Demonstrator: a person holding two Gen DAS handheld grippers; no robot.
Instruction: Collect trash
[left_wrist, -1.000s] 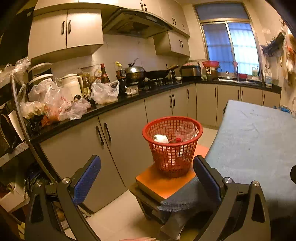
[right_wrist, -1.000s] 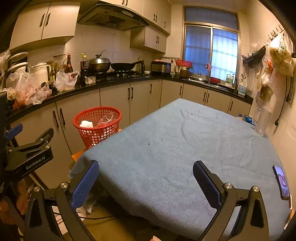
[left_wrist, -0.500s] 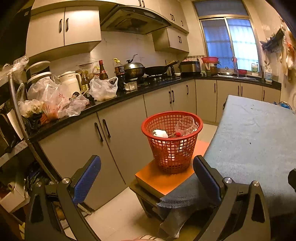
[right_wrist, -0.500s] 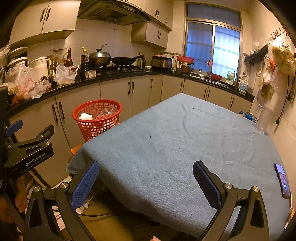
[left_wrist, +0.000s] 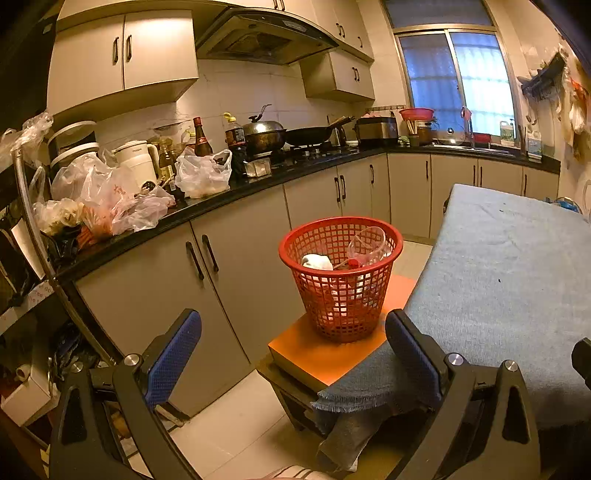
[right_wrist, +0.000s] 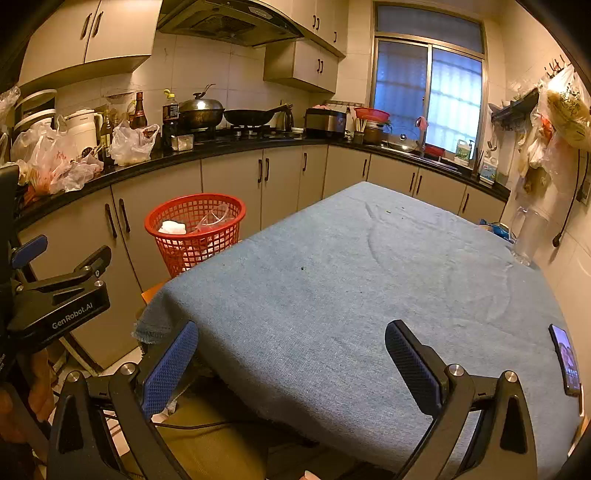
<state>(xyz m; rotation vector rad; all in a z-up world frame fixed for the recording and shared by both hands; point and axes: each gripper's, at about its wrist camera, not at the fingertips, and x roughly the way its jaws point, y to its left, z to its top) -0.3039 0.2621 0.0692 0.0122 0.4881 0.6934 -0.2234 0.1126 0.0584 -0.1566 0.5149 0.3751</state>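
Note:
A red mesh basket (left_wrist: 341, 291) stands on an orange stool (left_wrist: 332, 354) beside the table. It holds a crumpled white paper (left_wrist: 317, 261), a clear plastic cup (left_wrist: 367, 242) and other scraps. The basket also shows in the right wrist view (right_wrist: 195, 232). My left gripper (left_wrist: 293, 347) is open and empty, back from the basket. My right gripper (right_wrist: 291, 354) is open and empty over the near edge of the blue tablecloth (right_wrist: 369, 280). The left gripper also shows in the right wrist view (right_wrist: 55, 295) at the left edge.
A phone (right_wrist: 565, 358) lies at the table's right edge. A clear jug (right_wrist: 528, 236) stands at the far right corner. A black counter (left_wrist: 207, 206) with plastic bags (left_wrist: 110, 203), bottles and pans runs along the left wall above beige cabinets (left_wrist: 236, 266).
Both views have shifted slightly: the basket and table sit a little lower in the frames. Both grippers stay open and empty.

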